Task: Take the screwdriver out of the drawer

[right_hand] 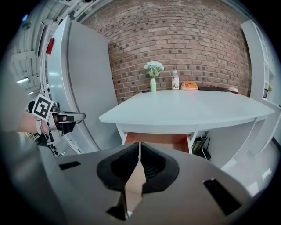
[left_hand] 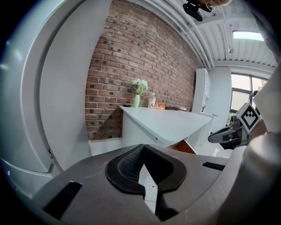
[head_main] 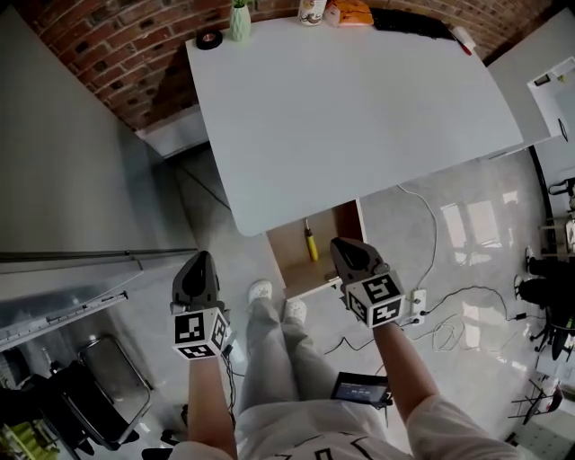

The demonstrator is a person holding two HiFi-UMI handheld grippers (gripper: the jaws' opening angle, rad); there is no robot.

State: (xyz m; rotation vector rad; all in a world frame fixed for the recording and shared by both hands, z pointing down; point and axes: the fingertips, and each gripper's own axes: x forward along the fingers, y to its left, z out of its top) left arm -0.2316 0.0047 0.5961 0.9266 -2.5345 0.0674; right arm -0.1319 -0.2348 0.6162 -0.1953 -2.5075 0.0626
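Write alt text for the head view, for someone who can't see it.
A yellow-handled screwdriver lies in an open drawer under a white table. The person's left gripper and right gripper hover near it, both shut and empty.

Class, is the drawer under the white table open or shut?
Open: the drawer juts out past the table edge, showing the screwdriver lying inside.

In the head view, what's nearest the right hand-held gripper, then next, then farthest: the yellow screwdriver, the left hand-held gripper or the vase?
1. The screwdriver, in the open drawer, just left of the right hand-held gripper.
2. The left hand-held gripper, across to the left.
3. The vase, at the table's far edge.
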